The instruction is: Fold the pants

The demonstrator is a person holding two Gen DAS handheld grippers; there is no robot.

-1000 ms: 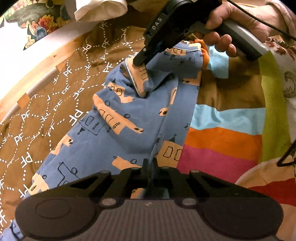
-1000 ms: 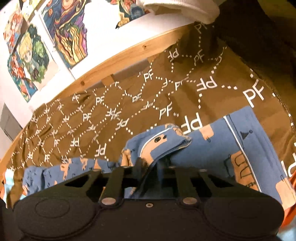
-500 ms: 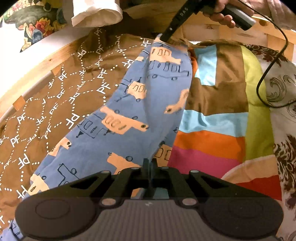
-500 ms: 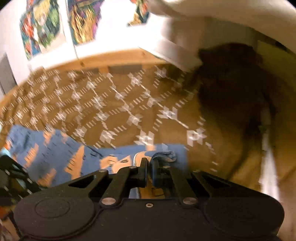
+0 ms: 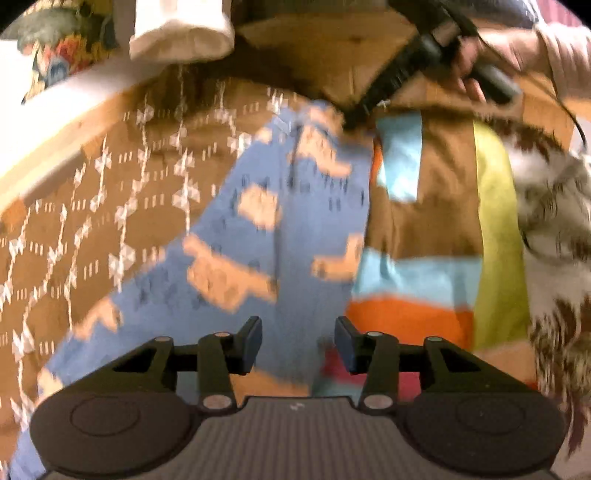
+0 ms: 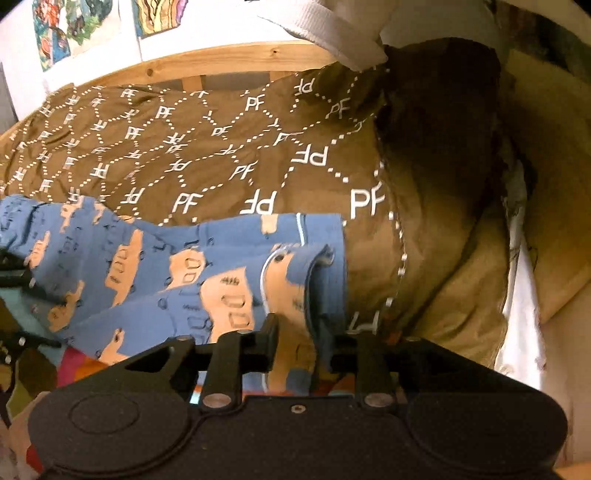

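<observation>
Once both grippers had let go, the blue printed pants (image 5: 280,236) lay stretched in one long band across the bed, partly on the brown PF-lettered quilt (image 6: 207,147) and partly on the striped blanket (image 5: 424,258). Left gripper (image 5: 298,345): jaws wide apart, nothing between them, cloth lying below. One second ago and half a second ago those jaws were pinched shut on the fabric's near end. Right gripper (image 6: 295,345): jaws narrowly parted around the hem, cloth sitting loose in the gap rather than clamped, as far as the right wrist view shows; half a second ago they were closed on it. Left wrist view was motion-blurred, so fine detail was lost.

A second ago the far end was bunched and lifted under the right gripper; now it was drawn out straight toward the wooden bed frame (image 6: 229,59). Judgement: the lengthwise straightening looked finished, both ends released, and a crosswise fold had not yet been made. White cloth (image 5: 181,33) hung at the headboard end.
</observation>
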